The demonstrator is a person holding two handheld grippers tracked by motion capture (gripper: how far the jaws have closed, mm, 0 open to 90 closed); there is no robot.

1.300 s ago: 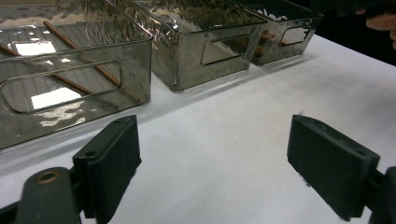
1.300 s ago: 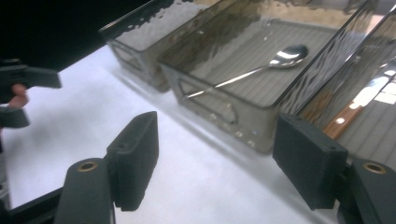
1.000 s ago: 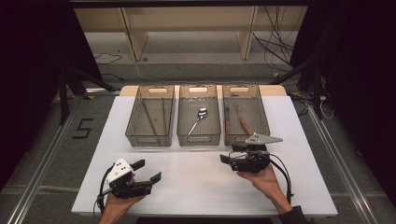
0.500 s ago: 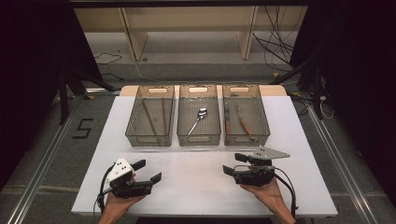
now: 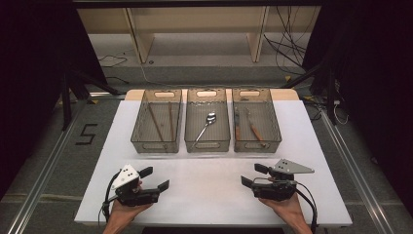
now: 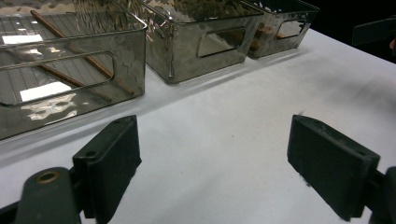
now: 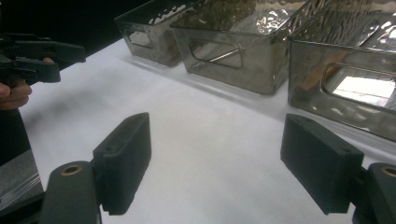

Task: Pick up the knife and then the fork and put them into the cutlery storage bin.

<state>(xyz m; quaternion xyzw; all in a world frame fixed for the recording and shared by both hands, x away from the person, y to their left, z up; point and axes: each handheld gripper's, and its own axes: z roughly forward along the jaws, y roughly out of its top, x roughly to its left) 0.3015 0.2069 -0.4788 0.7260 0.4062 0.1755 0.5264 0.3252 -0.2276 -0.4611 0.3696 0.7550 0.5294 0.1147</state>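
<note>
Three clear bins are set in a row on the white worktop (image 5: 209, 185). The middle bin (image 5: 208, 144) serves as the landmark. A spoon (image 5: 206, 123) is held inside it, bowl toward the far end. To its left, the left bin (image 5: 157, 145) contains two thin brown sticks (image 5: 156, 123). To its right, the right bin (image 5: 256, 142) contains utensils with brown handles (image 5: 254, 130); their type cannot be determined.

The left claw (image 5: 155, 178) is held by a hand near the front edge of the worktop, in front and to the left of the middle bin. Its jaws are spread wide apart with nothing between them. The right claw (image 5: 253, 175) is held in front and to the right of the middle bin, jaws likewise spread and empty above bare worktop.
</note>
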